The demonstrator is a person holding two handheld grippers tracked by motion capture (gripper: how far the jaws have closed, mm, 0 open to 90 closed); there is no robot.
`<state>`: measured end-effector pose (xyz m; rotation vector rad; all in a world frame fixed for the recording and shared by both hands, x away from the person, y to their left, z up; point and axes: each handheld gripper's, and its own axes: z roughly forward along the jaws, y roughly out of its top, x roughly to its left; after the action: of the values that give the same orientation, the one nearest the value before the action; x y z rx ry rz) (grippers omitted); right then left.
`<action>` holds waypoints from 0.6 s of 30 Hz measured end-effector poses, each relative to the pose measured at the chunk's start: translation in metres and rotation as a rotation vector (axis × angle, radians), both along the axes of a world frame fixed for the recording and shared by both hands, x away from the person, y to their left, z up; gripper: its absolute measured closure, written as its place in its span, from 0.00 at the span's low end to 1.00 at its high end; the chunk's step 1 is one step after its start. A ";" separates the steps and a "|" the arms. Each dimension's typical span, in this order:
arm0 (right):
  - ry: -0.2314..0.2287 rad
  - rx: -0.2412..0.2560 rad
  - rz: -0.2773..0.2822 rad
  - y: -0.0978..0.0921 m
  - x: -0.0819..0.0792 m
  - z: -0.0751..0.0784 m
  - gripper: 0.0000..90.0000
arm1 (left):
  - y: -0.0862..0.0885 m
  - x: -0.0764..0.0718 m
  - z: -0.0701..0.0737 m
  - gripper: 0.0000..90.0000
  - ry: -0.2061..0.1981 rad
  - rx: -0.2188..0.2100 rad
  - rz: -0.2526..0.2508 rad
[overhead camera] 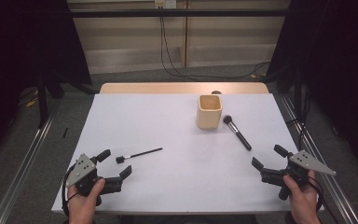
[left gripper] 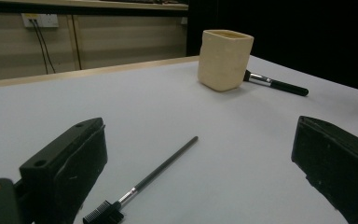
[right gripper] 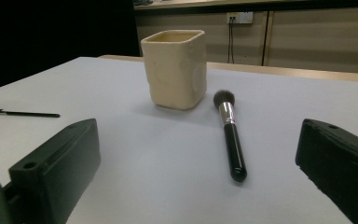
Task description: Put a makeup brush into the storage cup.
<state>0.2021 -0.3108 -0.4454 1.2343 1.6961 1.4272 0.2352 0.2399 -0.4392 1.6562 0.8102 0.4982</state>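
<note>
White rectangular table (overhead camera: 177, 140) | cream square-sided ceramic cup (overhead camera: 209, 112), far centre-right | left gripper (overhead camera: 114, 163) jaws spread wide, empty | right gripper (overhead camera: 266, 157) jaws spread wide, empty | black-handled powder brush (overhead camera: 237, 132) beside cup | thin black brow comb-brush (overhead camera: 138, 154) just ahead of left gripper.

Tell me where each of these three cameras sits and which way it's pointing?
High view: above the person's side, looking forward and down on the table; both hands show, with the left claw and right claw.
Left gripper view: rides the left claw, facing across the table past the thin comb brush; its two black jaws stand wide apart.
Right gripper view: rides the right claw, facing the powder brush; its jaws stand wide apart.
Shared: the cream cup shows in all three.
</note>
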 end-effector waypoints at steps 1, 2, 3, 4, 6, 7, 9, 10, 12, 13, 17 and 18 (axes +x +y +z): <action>-0.001 -0.005 -0.002 0.000 0.000 0.000 0.00 | 0.000 0.000 0.000 0.04 0.004 -0.002 0.004; -0.001 -0.005 -0.002 0.000 0.000 0.000 0.00 | 0.000 0.000 0.000 0.04 0.008 -0.007 0.007; 0.002 -0.004 0.003 0.001 0.000 0.000 0.00 | 0.001 0.001 0.000 0.04 0.009 -0.005 0.012; 0.002 -0.004 0.003 0.001 0.000 0.000 0.00 | 0.001 0.001 0.000 0.04 0.009 -0.005 0.012; -0.002 -0.004 0.002 0.001 0.000 0.000 0.00 | 0.002 0.001 0.000 0.04 0.009 -0.002 0.016; -0.004 0.012 -0.002 0.000 0.001 0.000 0.00 | 0.002 0.003 0.000 0.04 0.003 0.008 0.013; -0.007 0.006 -0.006 0.000 0.001 0.000 0.00 | 0.003 0.004 0.000 0.04 0.008 0.005 0.017; -0.003 0.007 -0.004 0.001 0.001 0.000 0.00 | 0.003 0.005 0.000 0.04 0.010 0.007 0.014; -0.005 0.001 0.002 0.001 0.001 0.000 0.00 | 0.004 0.005 0.001 0.04 0.014 -0.001 0.011; -0.004 0.002 -0.001 0.002 0.001 0.000 0.00 | 0.004 0.006 0.001 0.04 0.011 -0.004 -0.001; -0.002 -0.015 -0.004 0.001 0.001 -0.001 0.00 | 0.005 0.007 0.004 0.05 0.005 -0.010 -0.019; -0.003 -0.008 -0.004 0.001 0.001 -0.001 0.00 | 0.006 0.008 0.005 0.05 -0.003 -0.015 -0.018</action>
<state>0.2033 -0.3098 -0.4459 1.2305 1.6947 1.4182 0.2430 0.2456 -0.4343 1.6469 0.7946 0.4808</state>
